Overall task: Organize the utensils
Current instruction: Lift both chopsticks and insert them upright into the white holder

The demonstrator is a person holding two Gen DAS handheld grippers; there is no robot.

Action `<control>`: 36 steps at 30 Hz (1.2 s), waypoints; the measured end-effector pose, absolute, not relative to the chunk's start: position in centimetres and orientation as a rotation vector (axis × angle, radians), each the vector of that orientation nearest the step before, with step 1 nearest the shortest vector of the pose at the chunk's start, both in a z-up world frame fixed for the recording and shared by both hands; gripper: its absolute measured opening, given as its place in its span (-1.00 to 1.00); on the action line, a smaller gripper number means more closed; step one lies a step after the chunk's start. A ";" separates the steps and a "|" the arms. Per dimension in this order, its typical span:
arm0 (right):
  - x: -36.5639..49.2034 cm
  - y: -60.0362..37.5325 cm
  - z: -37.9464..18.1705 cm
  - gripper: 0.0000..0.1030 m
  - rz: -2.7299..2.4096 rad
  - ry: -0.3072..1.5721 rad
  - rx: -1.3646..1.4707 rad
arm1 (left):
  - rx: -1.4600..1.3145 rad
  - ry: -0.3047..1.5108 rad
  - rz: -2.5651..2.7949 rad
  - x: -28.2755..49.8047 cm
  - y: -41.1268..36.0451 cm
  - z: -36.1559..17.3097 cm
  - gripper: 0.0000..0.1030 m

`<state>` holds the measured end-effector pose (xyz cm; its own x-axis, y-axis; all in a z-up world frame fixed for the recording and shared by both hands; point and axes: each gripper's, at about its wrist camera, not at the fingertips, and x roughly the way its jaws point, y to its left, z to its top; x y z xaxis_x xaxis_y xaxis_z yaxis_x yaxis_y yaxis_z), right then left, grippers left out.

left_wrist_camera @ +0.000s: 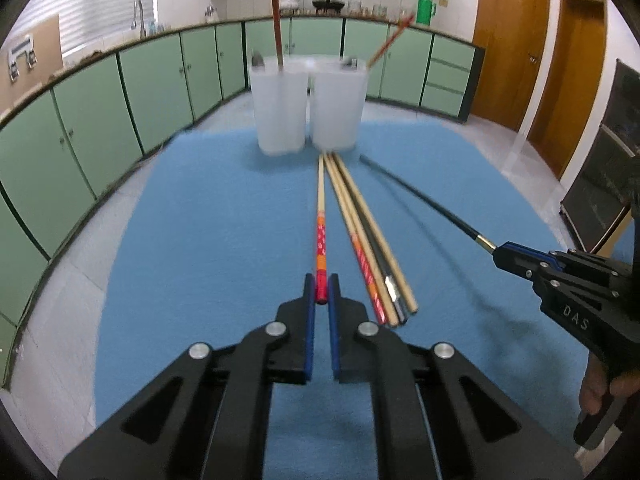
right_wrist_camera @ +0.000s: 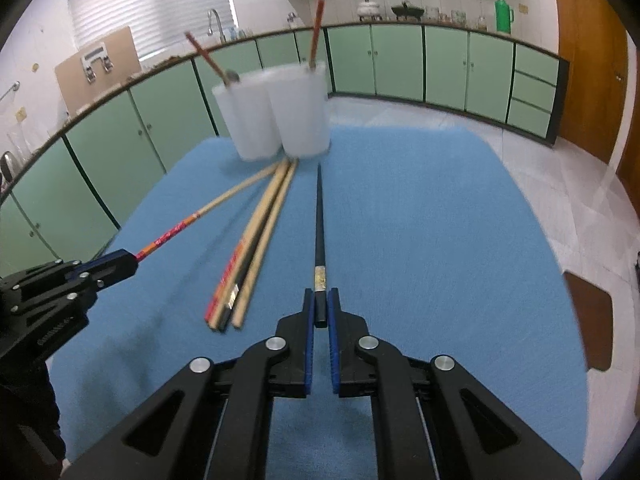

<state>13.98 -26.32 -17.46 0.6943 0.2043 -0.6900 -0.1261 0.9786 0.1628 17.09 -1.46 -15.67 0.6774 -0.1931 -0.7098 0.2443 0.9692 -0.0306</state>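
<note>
Green kitchen cabinets ring a table covered in a blue cloth, where two frosted white holders stand side by side at the far end, a red chopstick poking out of each. Closed on a red-patterned chopstick, the left gripper pinches its near end, while the right gripper clamps a black chopstick. Between them, four loose chopsticks lie bunched on the cloth, tips near the holders.
</note>
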 end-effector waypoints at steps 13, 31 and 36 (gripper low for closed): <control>15.2 -28.6 -7.5 -0.87 0.226 0.631 0.114 | 0.055 0.579 -0.293 17.9 -1.0 -6.6 -0.90; 20.9 -27.7 1.6 -0.88 0.382 0.640 0.071 | 0.041 0.497 -0.400 21.6 -1.6 -0.5 -0.90; 21.9 -27.1 5.4 -0.88 0.408 0.569 0.065 | 0.023 0.435 -0.409 22.3 -1.2 2.2 -0.90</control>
<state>21.91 -27.07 5.39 0.7648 0.3930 -0.5104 -0.3574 0.9181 0.1714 22.35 -1.21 2.25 0.8273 -0.3800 -0.4138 0.3896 0.9187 -0.0647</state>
